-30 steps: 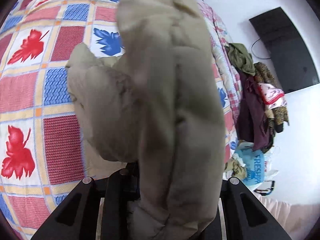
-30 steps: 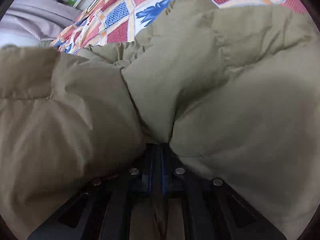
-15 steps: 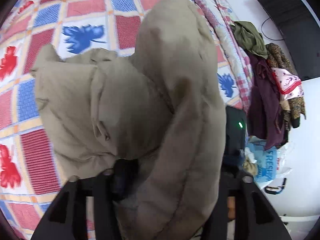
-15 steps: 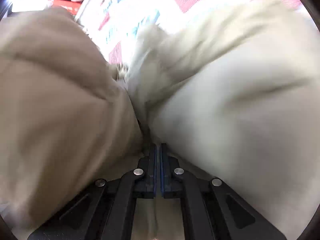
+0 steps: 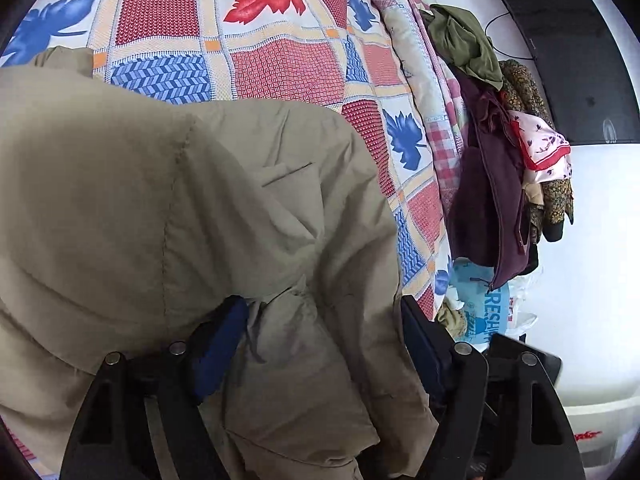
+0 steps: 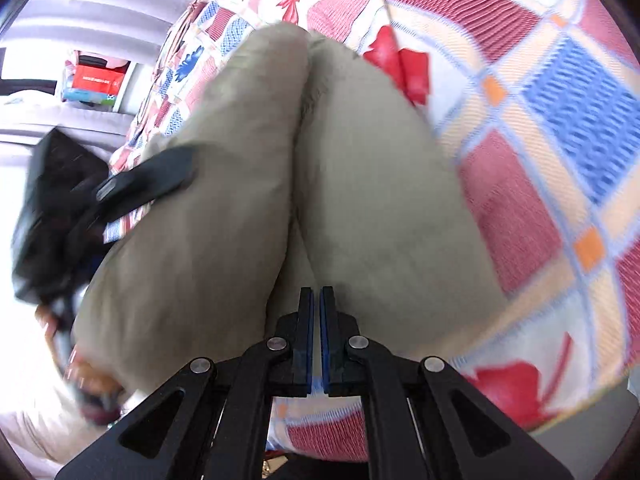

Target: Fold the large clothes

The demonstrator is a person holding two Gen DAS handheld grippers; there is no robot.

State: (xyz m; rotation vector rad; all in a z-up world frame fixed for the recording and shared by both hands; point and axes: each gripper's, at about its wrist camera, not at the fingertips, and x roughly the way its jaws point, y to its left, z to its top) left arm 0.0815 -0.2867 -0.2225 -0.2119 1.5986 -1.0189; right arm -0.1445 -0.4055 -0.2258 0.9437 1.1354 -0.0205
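Note:
A large khaki padded jacket (image 5: pixel 192 216) lies bunched on the patterned bed quilt (image 5: pixel 288 64). My left gripper (image 5: pixel 320 320) has its jaws wide apart, with a thick fold of the jacket lying between them and over the fingers. In the right wrist view the jacket (image 6: pixel 360 184) is a long folded roll on the quilt (image 6: pixel 560 120). My right gripper (image 6: pixel 315 304) is shut, its blue pads almost touching, at the near edge of the jacket; whether cloth is pinched is hidden. The left gripper (image 6: pixel 132 188) shows at the roll's left side.
A pile of hanging clothes (image 5: pixel 496 168) stands beside the bed at right, with a black TV (image 5: pixel 572 48) on the white wall and a blue plastic bag (image 5: pixel 480 304) below. Red boxes (image 6: pixel 98 76) sit far left in the right wrist view.
The jacket has come down from hanging upright and now lies low on the quilt. My left jaws have opened wide around it. The right gripper has pulled back to the jacket's near edge.

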